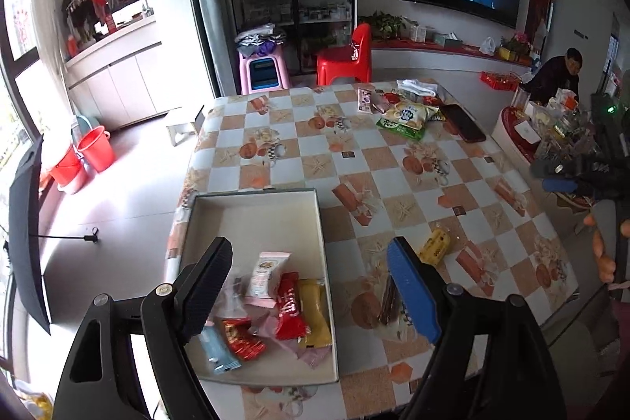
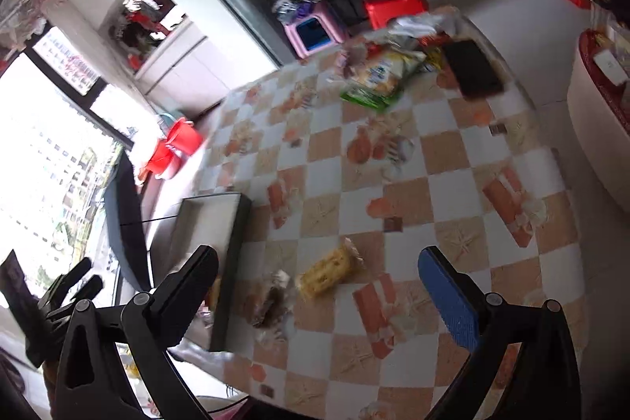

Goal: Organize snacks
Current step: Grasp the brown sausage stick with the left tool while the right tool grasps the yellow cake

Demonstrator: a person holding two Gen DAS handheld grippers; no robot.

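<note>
A shallow white box point(image 1: 252, 223) sits on the checkered table near its front left edge and holds several wrapped snacks point(image 1: 289, 306). My left gripper point(image 1: 311, 286) is open and empty above the box's near right corner. A yellow snack point(image 1: 433, 247) and a brown snack point(image 1: 390, 300) lie on the table right of the box. In the right wrist view, my right gripper point(image 2: 319, 298) is open and empty above the yellow snack point(image 2: 328, 270) and the brown snack point(image 2: 271, 302), next to the box point(image 2: 212, 223). A pile of snack bags point(image 1: 405, 115) lies at the far side.
A black phone point(image 1: 462, 123) lies by the far pile of bags point(image 2: 378, 73). Red and pink stools point(image 1: 346, 58) stand beyond the table. Red buckets point(image 1: 84, 158) stand on the floor at left. A person point(image 1: 559, 73) sits at the far right near a cluttered round table.
</note>
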